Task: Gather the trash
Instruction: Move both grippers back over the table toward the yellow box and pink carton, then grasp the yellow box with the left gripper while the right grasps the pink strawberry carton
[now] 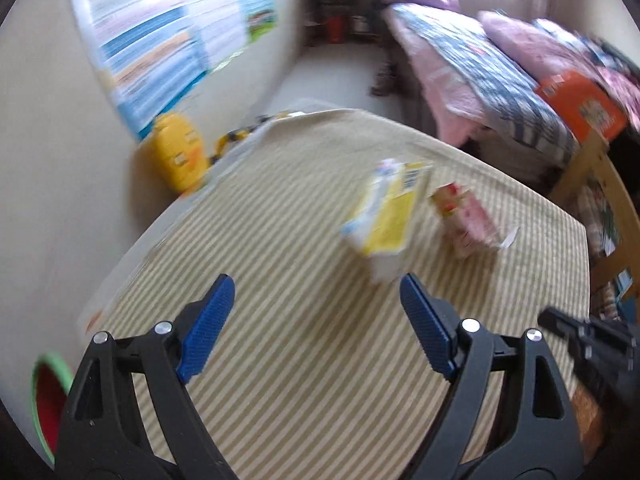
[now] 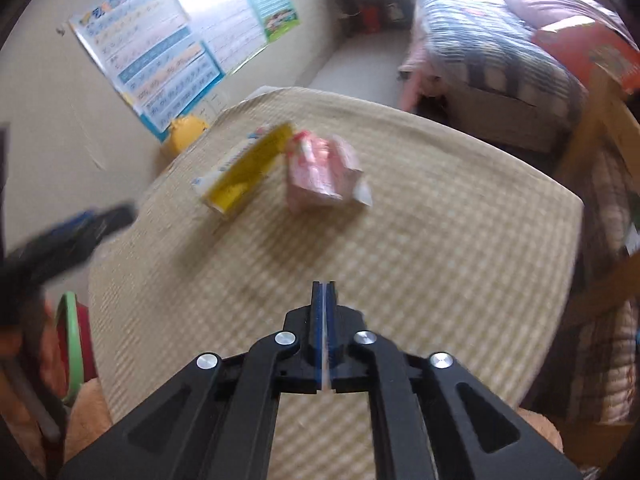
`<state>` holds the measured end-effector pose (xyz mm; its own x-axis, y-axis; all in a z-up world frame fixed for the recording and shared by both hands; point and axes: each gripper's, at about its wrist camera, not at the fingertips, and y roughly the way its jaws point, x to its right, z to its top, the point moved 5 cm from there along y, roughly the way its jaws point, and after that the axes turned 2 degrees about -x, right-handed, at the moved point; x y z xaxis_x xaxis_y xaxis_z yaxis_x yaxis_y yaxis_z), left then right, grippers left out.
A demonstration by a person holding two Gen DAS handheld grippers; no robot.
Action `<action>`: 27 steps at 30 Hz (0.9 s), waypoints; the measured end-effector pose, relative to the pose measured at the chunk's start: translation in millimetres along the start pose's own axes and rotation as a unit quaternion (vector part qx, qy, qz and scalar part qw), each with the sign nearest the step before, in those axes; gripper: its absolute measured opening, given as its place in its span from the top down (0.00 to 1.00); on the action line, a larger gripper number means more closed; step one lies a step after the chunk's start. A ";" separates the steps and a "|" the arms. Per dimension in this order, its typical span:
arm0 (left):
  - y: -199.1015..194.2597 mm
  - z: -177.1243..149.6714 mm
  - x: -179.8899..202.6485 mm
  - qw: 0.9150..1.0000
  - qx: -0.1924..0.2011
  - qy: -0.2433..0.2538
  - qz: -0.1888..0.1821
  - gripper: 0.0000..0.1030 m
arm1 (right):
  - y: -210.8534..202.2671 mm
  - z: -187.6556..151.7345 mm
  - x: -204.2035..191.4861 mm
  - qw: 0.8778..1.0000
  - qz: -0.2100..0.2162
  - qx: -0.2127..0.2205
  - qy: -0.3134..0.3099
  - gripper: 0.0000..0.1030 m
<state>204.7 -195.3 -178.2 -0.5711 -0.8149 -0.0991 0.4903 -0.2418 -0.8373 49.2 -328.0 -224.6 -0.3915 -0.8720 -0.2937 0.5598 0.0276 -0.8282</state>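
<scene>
A: Where is the trash?

B: Two pieces lie on the table with the striped beige cloth (image 1: 304, 360), toward its far side. A yellow and white carton (image 1: 384, 216) is on the left, and a crumpled pink wrapper (image 1: 468, 220) sits just beside it on the right (both are blurred, so I cannot read any print).

A: And the left gripper (image 1: 316, 324)?

B: Its blue-padded fingers are spread wide over the cloth, holding nothing. The carton lies just beyond the tips, nearer the right finger.

A: The right gripper (image 2: 325, 320)?

B: Its pads are pressed together with nothing between them, hovering over the near part of the table, well short of the wrapper.

A: Anything else around?

B: A yellow duck-faced container (image 1: 180, 156) stands by the wall under a poster (image 1: 160, 40), a green-rimmed bin (image 1: 48, 396) shows at the table's near left corner, and a bed (image 1: 480, 80) lies beyond to the right.
</scene>
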 end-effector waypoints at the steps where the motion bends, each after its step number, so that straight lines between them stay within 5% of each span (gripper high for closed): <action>1: 5.8 5.3 8.0 1.000 -0.002 0.012 0.001 0.20 | 1.0 -0.8 4.4 1.000 0.000 -0.002 0.005 0.97; 5: 44.7 29.4 35.3 0.998 -0.027 0.056 0.018 0.20 | 9.1 -4.1 36.0 0.997 0.029 -0.010 0.066 0.93; 10: 88.5 41.2 40.3 0.995 -0.080 0.050 0.021 0.20 | 2.0 0.5 44.5 0.995 0.062 0.006 0.084 0.68; 12: 99.1 44.4 40.5 0.995 -0.093 0.039 0.013 0.20 | 1.5 0.3 41.6 0.995 0.068 0.005 0.076 0.67; 14: 107.1 44.4 39.4 0.994 -0.108 0.023 -0.001 0.28 | 2.1 1.6 38.3 0.995 0.074 0.003 0.068 0.66; 15: 110.8 43.0 39.1 0.993 -0.119 0.018 -0.003 0.44 | 3.2 2.4 36.3 0.995 0.075 0.003 0.066 0.65; 19: 100.6 36.3 41.9 0.993 -0.113 0.020 -0.006 0.55 | 8.5 1.3 39.9 0.995 0.077 -0.002 0.068 0.58; 23: 72.0 16.9 34.2 0.996 -0.092 0.011 -0.006 0.55 | 18.2 3.4 38.9 0.995 0.067 -0.011 0.070 0.57; 27: 31.2 -23.3 12.8 0.995 -0.090 -0.033 -0.018 0.55 | 21.1 19.9 26.0 0.997 0.058 0.000 0.042 0.43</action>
<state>197.3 -201.1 -218.1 -0.5391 -0.8414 -0.0367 0.3405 -0.1779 -0.9233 65.3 -359.8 -240.2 -0.3833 -0.8191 -0.4268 0.6046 0.1268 -0.7864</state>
